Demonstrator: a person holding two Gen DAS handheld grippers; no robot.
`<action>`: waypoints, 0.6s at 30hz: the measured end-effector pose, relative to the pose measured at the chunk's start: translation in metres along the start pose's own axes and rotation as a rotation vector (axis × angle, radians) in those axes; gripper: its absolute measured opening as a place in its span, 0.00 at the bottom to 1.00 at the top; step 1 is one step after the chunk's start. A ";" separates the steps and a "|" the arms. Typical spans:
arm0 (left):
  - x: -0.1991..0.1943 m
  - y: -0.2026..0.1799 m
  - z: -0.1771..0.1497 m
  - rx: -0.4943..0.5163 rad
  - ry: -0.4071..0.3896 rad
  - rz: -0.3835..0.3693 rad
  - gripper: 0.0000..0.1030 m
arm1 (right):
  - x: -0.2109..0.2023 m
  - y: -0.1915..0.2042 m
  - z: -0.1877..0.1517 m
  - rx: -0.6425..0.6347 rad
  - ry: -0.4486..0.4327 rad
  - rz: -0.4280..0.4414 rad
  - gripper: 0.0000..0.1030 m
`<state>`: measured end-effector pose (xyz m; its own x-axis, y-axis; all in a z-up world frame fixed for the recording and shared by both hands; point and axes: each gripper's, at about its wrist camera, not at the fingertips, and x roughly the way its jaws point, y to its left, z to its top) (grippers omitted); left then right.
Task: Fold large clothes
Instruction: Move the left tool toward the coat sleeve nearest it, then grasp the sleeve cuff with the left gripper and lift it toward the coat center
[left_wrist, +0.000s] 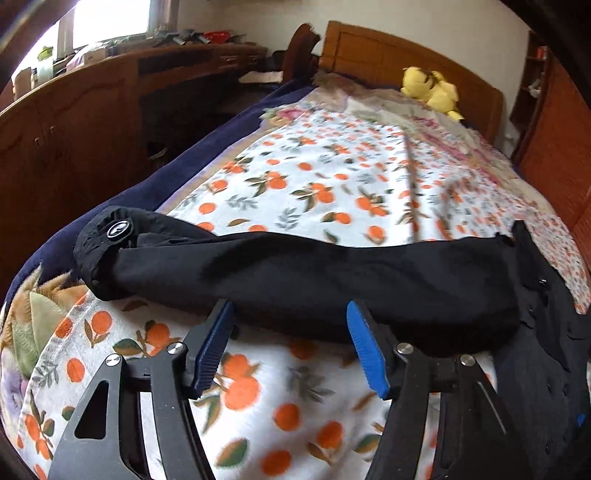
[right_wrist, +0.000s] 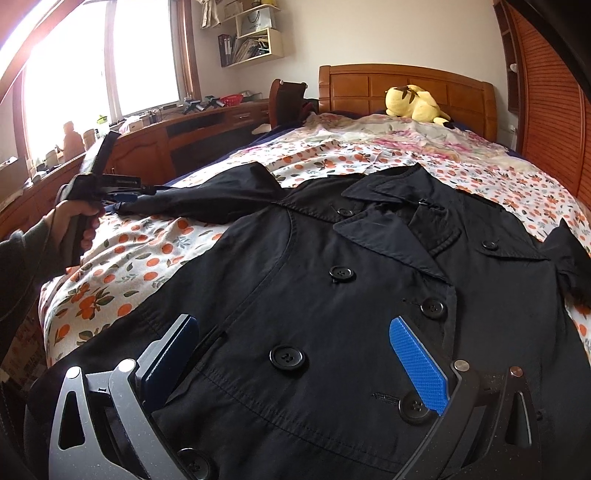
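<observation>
Black coat flat on bed; left tool parted around sleeve, right tool wide; risked sleeve slipping free.

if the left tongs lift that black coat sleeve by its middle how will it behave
The sleeve will probably sag on both sides of the left tongs; it lies limp and creased. Its buttoned cuff may hang lowest. The attached coat will likely drag.

I see a wooden-framed bed covered by a white blanket printed with oranges and leaves. A black double-breasted buttoned coat lies spread face up on the blanket, one sleeve stretched sideways. A yellow plush toy rests near the headboard.
</observation>
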<state>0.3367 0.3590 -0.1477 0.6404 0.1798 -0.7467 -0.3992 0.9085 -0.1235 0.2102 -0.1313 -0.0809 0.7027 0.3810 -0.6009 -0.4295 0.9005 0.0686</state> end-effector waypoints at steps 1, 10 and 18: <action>0.005 0.005 0.002 -0.011 0.010 0.015 0.63 | 0.000 -0.001 -0.001 0.004 -0.001 0.002 1.00; 0.026 0.046 -0.003 -0.147 0.071 0.040 0.63 | 0.006 -0.005 0.000 0.016 0.006 0.018 1.00; 0.034 0.059 -0.011 -0.248 0.113 -0.019 0.61 | 0.012 -0.007 -0.001 0.024 0.013 0.024 1.00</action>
<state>0.3278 0.4151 -0.1878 0.5778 0.1074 -0.8091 -0.5450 0.7887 -0.2846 0.2207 -0.1332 -0.0890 0.6845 0.4000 -0.6094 -0.4327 0.8958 0.1019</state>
